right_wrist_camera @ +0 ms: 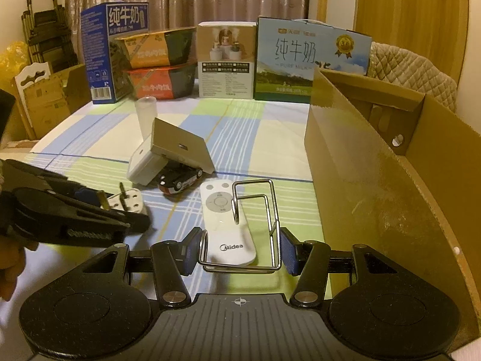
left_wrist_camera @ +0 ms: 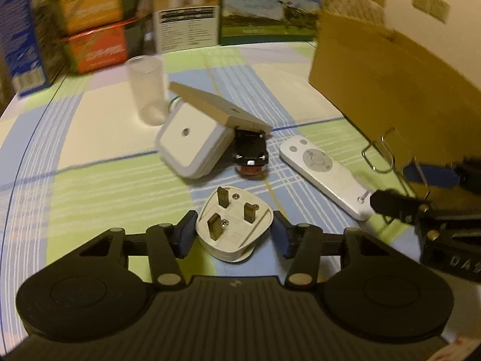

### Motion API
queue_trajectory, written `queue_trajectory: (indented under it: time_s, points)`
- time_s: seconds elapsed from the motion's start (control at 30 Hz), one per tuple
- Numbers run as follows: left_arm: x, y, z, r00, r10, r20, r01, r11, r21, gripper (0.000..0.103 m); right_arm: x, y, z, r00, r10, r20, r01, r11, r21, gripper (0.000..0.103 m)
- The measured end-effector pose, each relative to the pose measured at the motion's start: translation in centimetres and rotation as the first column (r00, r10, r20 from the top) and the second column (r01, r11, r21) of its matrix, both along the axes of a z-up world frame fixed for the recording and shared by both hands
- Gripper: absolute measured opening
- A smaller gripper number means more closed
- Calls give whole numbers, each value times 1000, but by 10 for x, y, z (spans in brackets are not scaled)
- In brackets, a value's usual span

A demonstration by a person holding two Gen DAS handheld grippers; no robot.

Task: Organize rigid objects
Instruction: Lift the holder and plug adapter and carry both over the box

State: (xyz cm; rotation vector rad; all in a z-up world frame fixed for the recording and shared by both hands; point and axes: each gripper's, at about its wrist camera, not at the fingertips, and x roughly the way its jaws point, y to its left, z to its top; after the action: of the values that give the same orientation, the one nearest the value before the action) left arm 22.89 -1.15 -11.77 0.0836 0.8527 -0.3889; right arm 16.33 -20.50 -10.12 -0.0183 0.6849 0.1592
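Note:
My left gripper (left_wrist_camera: pixel 234 231) has its blue pads against both sides of a white three-pin plug (left_wrist_camera: pixel 233 228), prongs up; it also shows in the right wrist view (right_wrist_camera: pixel 126 204). My right gripper (right_wrist_camera: pixel 240 251) is shut on a bent metal wire rack (right_wrist_camera: pixel 255 222), held just above a white Midea remote (right_wrist_camera: pixel 228 225) that lies on the cloth. The remote (left_wrist_camera: pixel 324 174) and rack (left_wrist_camera: pixel 387 153) show in the left wrist view too. A white square adapter (left_wrist_camera: pixel 192 144), a beige plate (left_wrist_camera: pixel 219 108) leaning on it, a toy car (left_wrist_camera: pixel 251 153) and a frosted cup (left_wrist_camera: pixel 147 90) sit beyond.
An open cardboard box (right_wrist_camera: pixel 375 156) stands at the right, its wall close to my right gripper. Milk cartons (right_wrist_camera: pixel 309 60), noodle bowls (right_wrist_camera: pixel 156 63) and a small box (right_wrist_camera: pixel 225 63) line the table's far edge. The table has a checked cloth (right_wrist_camera: pixel 255 138).

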Motion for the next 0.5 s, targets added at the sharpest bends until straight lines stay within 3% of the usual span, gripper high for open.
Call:
queue_trajectory:
  time_s: [0.33,0.5]
  points:
    - [-37,10,55,993,108,35,-108,994,-9,47,-22,2,46,997,33,63,-36,999,40,51]
    - [-54,-5,95,993,88,82,-87,996,-13,47,-32,-19,89,992,12,125,-20,998,67,51]
